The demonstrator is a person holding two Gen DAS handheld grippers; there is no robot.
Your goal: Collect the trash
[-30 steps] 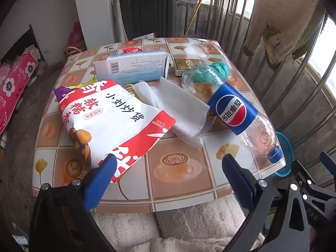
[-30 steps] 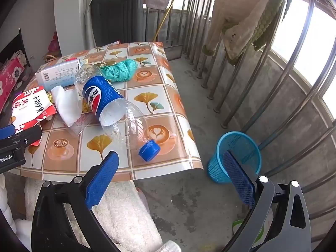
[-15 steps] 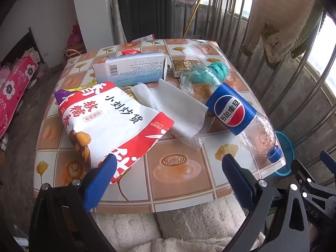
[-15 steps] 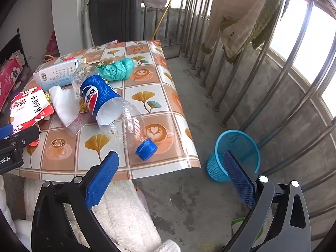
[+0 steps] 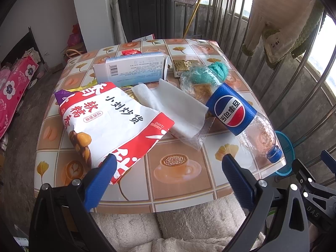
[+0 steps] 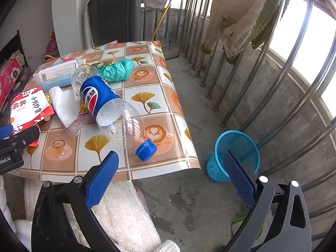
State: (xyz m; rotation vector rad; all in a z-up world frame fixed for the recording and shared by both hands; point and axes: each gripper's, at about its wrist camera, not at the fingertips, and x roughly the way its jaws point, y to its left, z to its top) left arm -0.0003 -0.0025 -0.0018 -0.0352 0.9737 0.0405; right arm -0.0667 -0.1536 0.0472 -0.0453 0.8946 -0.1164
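Trash lies on a small table [image 5: 174, 180] with a tiled coffee-print cloth. An empty Pepsi bottle [image 5: 235, 113] [image 6: 109, 103] lies on its side, blue cap toward the near right corner. A red-and-white snack bag [image 5: 109, 124] [image 6: 29, 107], a white tissue [image 5: 174, 107] [image 6: 65, 105], a white-blue carton [image 5: 130, 69] [image 6: 56, 73], a crumpled teal bag [image 5: 218, 69] [image 6: 117, 69] and a small gold packet [image 5: 184, 65] lie around it. My left gripper [image 5: 168, 168] hangs open above the near table edge, its left finger over the snack bag's corner. My right gripper [image 6: 170, 166] is open beside the table's near right corner.
A blue mesh waste basket [image 6: 233, 155] [image 5: 283, 153] stands on the concrete floor right of the table. Metal railing bars [image 6: 262, 79] with hung laundry [image 6: 237, 21] run along the right. A fluffy white cloth [image 5: 168, 231] lies under my grippers. A dark unit [image 5: 147, 14] stands behind the table.
Both views have shifted slightly, the table contents sliding a little; both grippers stay open and nothing on the table has moved.
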